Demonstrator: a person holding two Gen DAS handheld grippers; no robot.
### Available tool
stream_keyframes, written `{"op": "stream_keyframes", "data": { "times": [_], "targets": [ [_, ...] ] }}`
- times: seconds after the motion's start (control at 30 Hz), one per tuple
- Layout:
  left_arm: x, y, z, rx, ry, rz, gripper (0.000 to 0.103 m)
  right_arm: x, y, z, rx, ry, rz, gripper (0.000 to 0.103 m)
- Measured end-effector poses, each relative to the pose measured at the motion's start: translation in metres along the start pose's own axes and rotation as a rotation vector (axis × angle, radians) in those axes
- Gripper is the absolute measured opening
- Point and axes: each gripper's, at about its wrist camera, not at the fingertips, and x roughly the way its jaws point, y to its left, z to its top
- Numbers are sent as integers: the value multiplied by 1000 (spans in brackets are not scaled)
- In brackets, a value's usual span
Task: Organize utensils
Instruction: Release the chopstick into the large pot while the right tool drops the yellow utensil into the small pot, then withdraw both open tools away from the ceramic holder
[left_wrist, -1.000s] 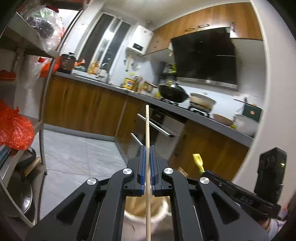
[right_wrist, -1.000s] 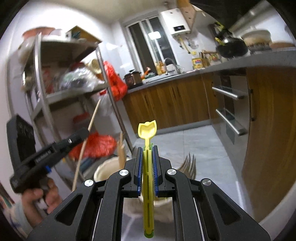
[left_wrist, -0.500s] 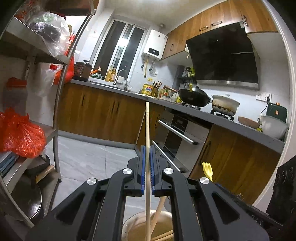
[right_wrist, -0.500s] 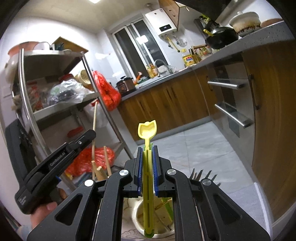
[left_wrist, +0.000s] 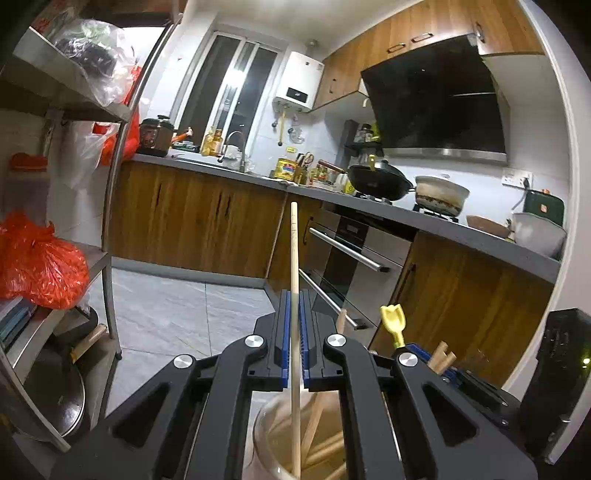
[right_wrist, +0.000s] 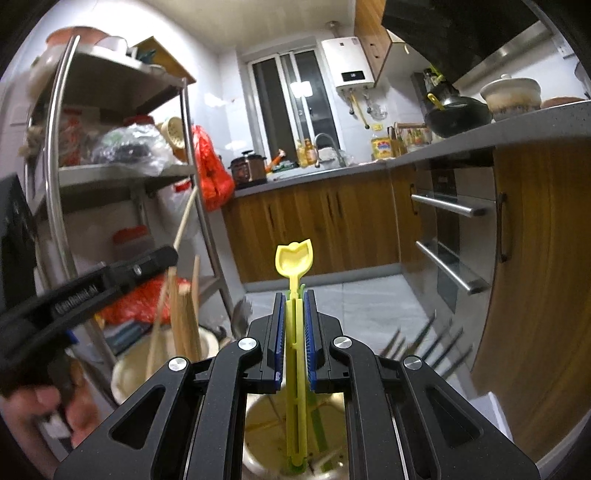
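My left gripper (left_wrist: 294, 295) is shut on a thin wooden chopstick (left_wrist: 293, 251) held upright. Its lower end reaches into a cream pot (left_wrist: 260, 424) that holds more wooden chopsticks (left_wrist: 321, 443). My right gripper (right_wrist: 294, 295) is shut on a yellow plastic spoon (right_wrist: 294, 258), bowl end up. The handle hangs over a shiny round holder (right_wrist: 258, 424) with something green inside. In the right wrist view the left gripper (right_wrist: 162, 258) stands at the left over the cream pot (right_wrist: 125, 373). The yellow spoon (left_wrist: 392, 320) also shows at the lower right of the left wrist view.
A metal shelf rack (left_wrist: 110, 206) with red bags (left_wrist: 37, 258) stands on the left. Wooden cabinets and an oven with bar handles (left_wrist: 347, 251) line the far side and the right. Blurred fork tines (right_wrist: 424, 343) stick up to the right of the holder. A hand (right_wrist: 44, 410) grips the left tool.
Both grippers have sunk toward the containers. The cream pot now shows larger under the left gripper, and the shiny holder has come in under the yellow spoon. Both grips are unchanged.
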Motion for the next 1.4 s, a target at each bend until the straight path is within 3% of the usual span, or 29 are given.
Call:
{"op": "stream_keyframes", "data": {
  "times": [0.43,0.6,0.67,0.8,0.93,1.1,1.27,1.3,1.4],
  "targets": [
    [-31,-5,-29,97,59,-3,4,-7,4,-11,-27,145,91,11],
    [-40,-6,-31,120,62,4,9,-16,4,-15,-41,155,90,32],
    [-46,-6,-30,124,59,5,18,-22,4,-15,-42,149,91,34],
    [-62,-6,-31,133,67,-5,19,-48,1,-14,-31,125,98,34],
    [-82,-10,-41,149,97,-13,44,-80,5,-20,-56,118,108,37],
    [-101,-15,-58,167,152,-9,54,-111,10,-30,-106,133,97,43],
    [-121,-27,-72,228,146,3,77,-128,7,-38,-134,127,54,72],
    [-123,-30,-74,245,143,5,80,-131,6,-39,-145,116,41,82],
    [-128,-39,-79,288,134,3,92,-133,5,-41,-182,98,-4,91]
  ]
}}
